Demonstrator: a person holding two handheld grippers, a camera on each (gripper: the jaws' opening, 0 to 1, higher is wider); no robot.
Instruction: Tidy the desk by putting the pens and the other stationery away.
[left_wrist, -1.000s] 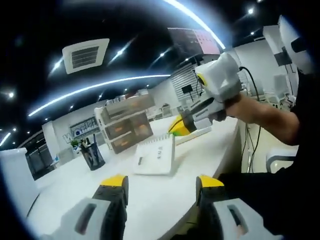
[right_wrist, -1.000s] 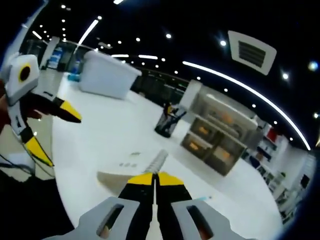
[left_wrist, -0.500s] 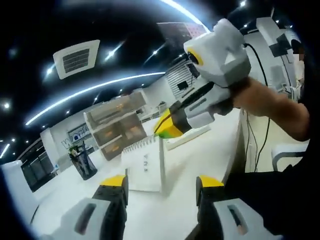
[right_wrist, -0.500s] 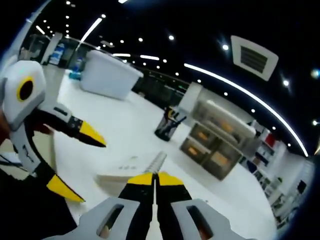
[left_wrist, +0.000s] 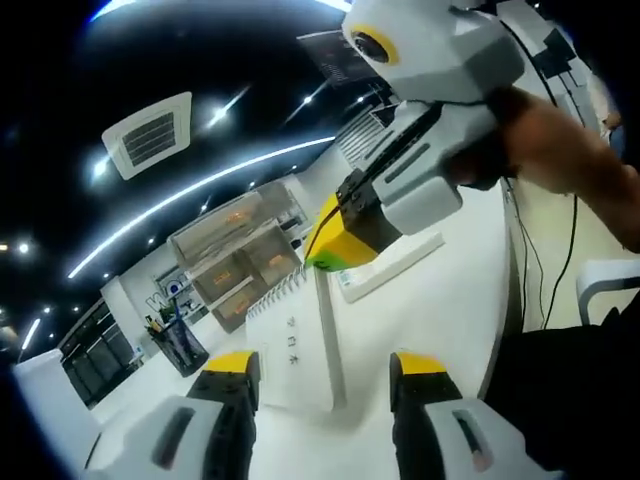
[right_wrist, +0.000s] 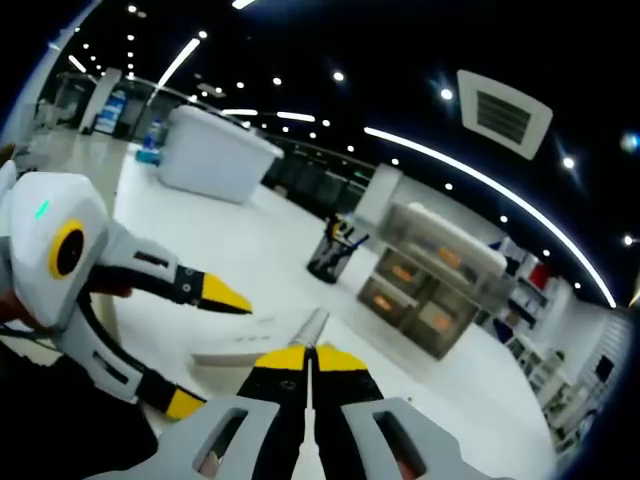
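Currently, the spiral notebook (left_wrist: 300, 335) is being lifted edge-up off the white tabletop (left_wrist: 450, 300), clamped at its wire binding by the right claw (left_wrist: 335, 245). The left claw (left_wrist: 325, 365) stands apart just beside it. The next move likely calls for carrying it to the drawer unit (right_wrist: 440, 290), near the pen holder (right_wrist: 330, 255).
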